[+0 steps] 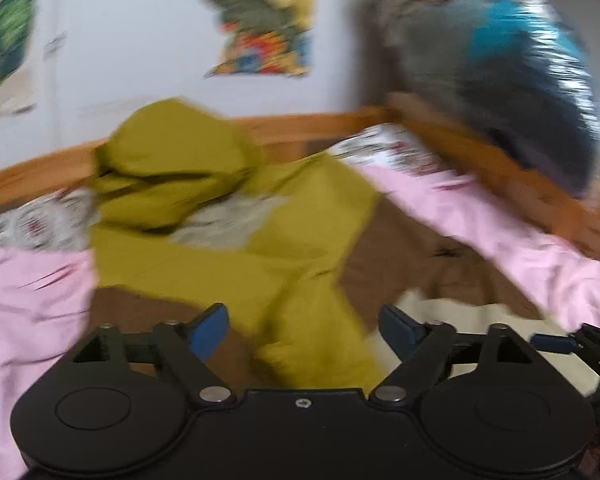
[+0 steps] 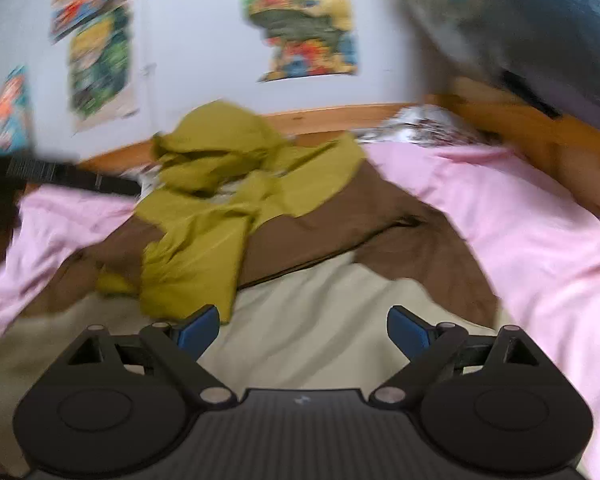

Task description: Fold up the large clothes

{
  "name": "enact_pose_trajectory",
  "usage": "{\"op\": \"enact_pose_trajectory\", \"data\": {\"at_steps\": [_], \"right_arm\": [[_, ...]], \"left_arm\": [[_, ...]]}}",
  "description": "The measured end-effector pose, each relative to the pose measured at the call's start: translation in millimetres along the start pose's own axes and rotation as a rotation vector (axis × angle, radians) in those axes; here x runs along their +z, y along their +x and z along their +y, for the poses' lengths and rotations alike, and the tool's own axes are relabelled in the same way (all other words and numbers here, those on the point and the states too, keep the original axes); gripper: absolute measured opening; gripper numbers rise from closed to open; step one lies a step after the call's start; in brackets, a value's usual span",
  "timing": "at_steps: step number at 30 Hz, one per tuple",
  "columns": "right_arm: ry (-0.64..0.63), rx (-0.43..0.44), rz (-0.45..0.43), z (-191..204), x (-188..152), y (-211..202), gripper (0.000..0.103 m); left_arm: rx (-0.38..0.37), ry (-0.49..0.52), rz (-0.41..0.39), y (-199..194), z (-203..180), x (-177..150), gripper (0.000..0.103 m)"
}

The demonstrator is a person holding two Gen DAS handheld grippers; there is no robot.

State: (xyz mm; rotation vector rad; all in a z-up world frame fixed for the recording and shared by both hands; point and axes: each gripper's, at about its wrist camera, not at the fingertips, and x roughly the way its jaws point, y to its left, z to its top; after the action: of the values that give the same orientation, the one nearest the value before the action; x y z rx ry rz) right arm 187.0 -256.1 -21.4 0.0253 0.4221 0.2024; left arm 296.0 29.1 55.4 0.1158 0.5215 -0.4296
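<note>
An olive-yellow garment [image 1: 228, 240] lies crumpled on the bed, bunched at the far end and trailing toward me. It also shows in the right wrist view [image 2: 220, 200]. It rests on a brown cloth [image 2: 340, 216] and a cream cloth [image 2: 320, 320]. My left gripper [image 1: 304, 332] is open and empty, just above the garment's near end. My right gripper [image 2: 302, 330] is open and empty above the cream cloth, right of the garment's near end. Both views are motion-blurred.
A pink sheet [image 2: 520, 232] covers the bed, with a patterned cloth [image 1: 388, 148] at the far end. A wooden bed frame [image 1: 500, 168] runs behind and right. A dark shiny bag [image 1: 500, 64] hangs at upper right. Posters [image 2: 300, 20] are on the wall.
</note>
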Motion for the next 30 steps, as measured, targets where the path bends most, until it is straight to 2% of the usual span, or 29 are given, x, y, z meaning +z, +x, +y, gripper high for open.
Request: {"op": "enact_pose_trajectory", "data": {"at_steps": [4,6,8,9,11,12,16,17,19,23,25,26,28,30], "right_arm": [[-0.146,0.145,0.025,37.5,16.3,35.7,0.093],[-0.252,0.218,0.026,63.4,26.9,60.2,0.090],[-0.341,0.256,0.043,91.8,34.8,88.4,0.088],[-0.378,0.254,0.057,104.6,36.1,102.9,0.083],[-0.446,0.183,0.106,123.6,32.5,129.2,0.064],[-0.443,0.151,0.125,125.1,31.9,137.1,0.041],[-0.313,0.153,0.063,90.4,42.7,118.7,0.027],[-0.281,0.123,0.042,74.9,47.7,108.8,0.026],[-0.222,0.009,0.019,42.3,57.6,95.8,0.009],[-0.008,-0.217,0.044,-29.6,64.5,82.2,0.017],[0.052,-0.306,0.044,-44.8,56.5,76.5,0.020],[0.083,-0.328,0.040,-47.1,52.4,74.0,0.020],[0.147,-0.346,0.014,-49.2,43.1,67.5,0.039],[0.127,-0.290,0.002,-41.3,37.3,68.9,0.046]], "left_arm": [[0.183,-0.025,0.100,12.4,51.4,9.7,0.091],[0.245,-0.065,0.123,25.2,76.6,6.5,0.091],[0.301,-0.128,0.134,39.6,100.7,0.3,0.091],[0.315,-0.162,0.129,44.9,109.8,-2.9,0.091],[0.336,-0.250,0.112,56.6,131.9,-9.1,0.090],[0.344,-0.282,0.101,60.6,139.8,-10.5,0.089],[0.371,-0.352,0.028,78.7,164.7,1.3,0.089],[0.375,-0.358,0.006,84.9,169.8,9.5,0.089],[0.375,-0.350,-0.053,97.7,180.3,32.2,0.089],[0.382,-0.246,-0.140,134.5,190.6,86.4,0.091],[0.400,-0.225,-0.159,153.0,194.8,112.8,0.091],[0.403,-0.213,-0.170,162.0,196.3,125.4,0.091],[0.419,-0.199,-0.174,177.4,199.0,145.8,0.092],[0.423,-0.220,-0.151,193.5,203.9,160.4,0.093]]}}
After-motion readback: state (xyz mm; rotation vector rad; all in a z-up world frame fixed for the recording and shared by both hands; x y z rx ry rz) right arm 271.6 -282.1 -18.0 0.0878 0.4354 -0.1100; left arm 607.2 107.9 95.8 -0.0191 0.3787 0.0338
